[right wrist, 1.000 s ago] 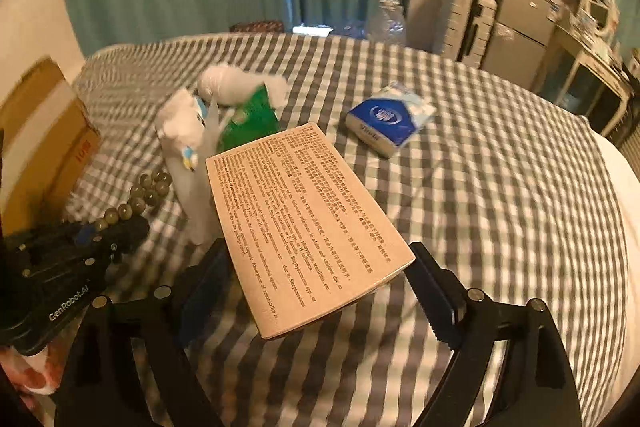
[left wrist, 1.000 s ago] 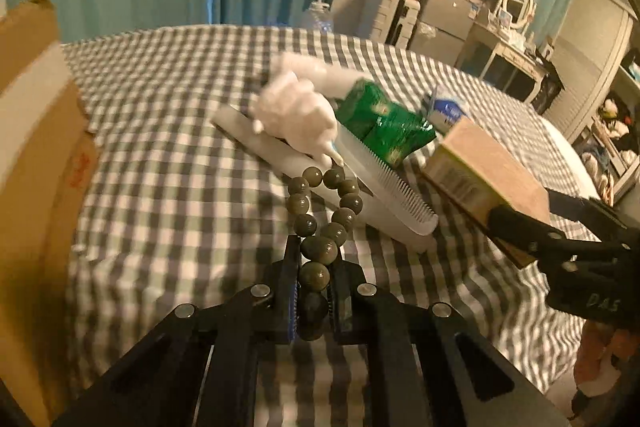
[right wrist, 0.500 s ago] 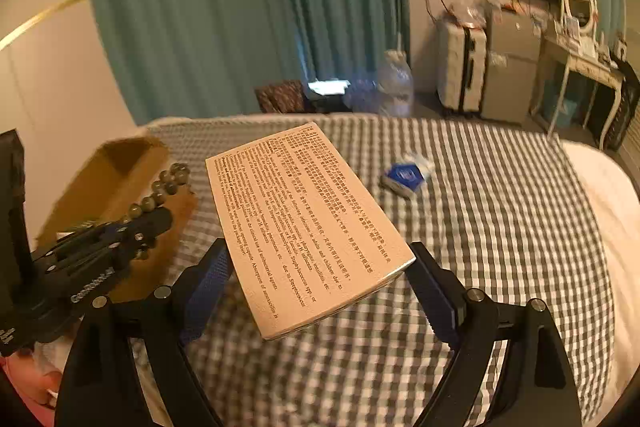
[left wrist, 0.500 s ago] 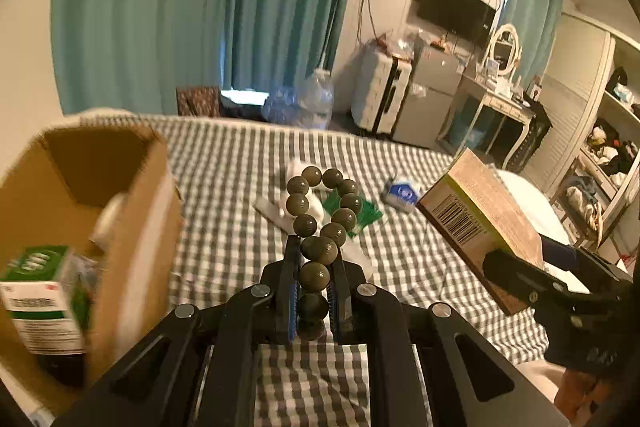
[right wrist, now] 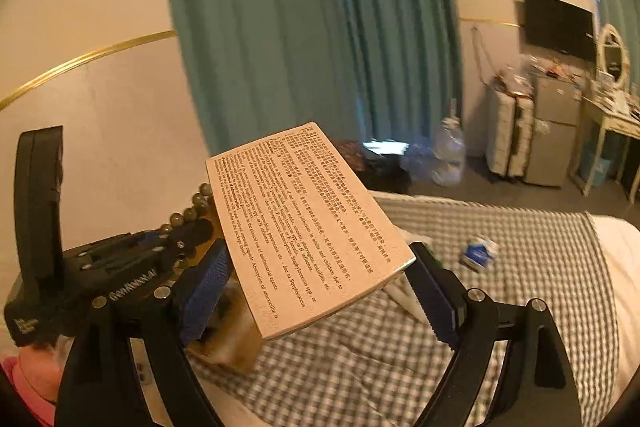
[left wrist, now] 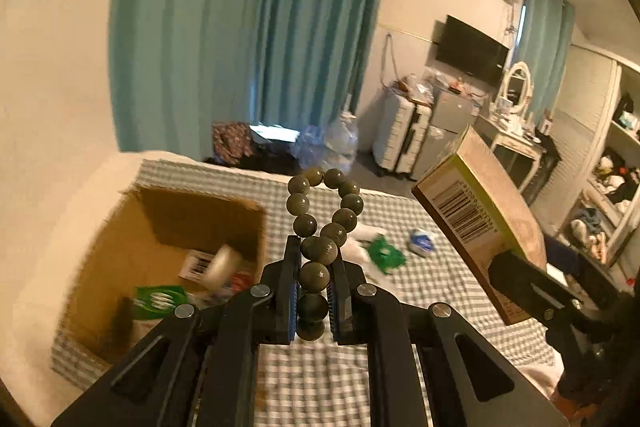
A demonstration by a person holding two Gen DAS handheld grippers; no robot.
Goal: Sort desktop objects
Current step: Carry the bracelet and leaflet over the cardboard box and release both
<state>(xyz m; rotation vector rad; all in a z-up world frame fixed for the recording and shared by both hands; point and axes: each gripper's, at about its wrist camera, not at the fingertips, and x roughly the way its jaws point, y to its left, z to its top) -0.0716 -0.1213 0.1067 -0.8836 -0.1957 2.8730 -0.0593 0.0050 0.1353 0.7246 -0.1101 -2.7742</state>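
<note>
Left tool (left wrist: 313, 291) grips bead bracelet (left wrist: 323, 223); right tool (right wrist: 320, 291) clamps medicine box (right wrist: 304, 223) — cardboard box (left wrist: 120, 251) holds packets.

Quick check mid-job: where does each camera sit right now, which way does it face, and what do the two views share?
Left wrist: on the left tool, facing across the checked bed toward curtains; its fingers pinch the beads; open carton lower left; right tool holds the box.
Right wrist: on the right tool, facing the curtains; its fingers clamp the box; left tool at left.
Shared: beads, box, tissue pack, TV.
</note>
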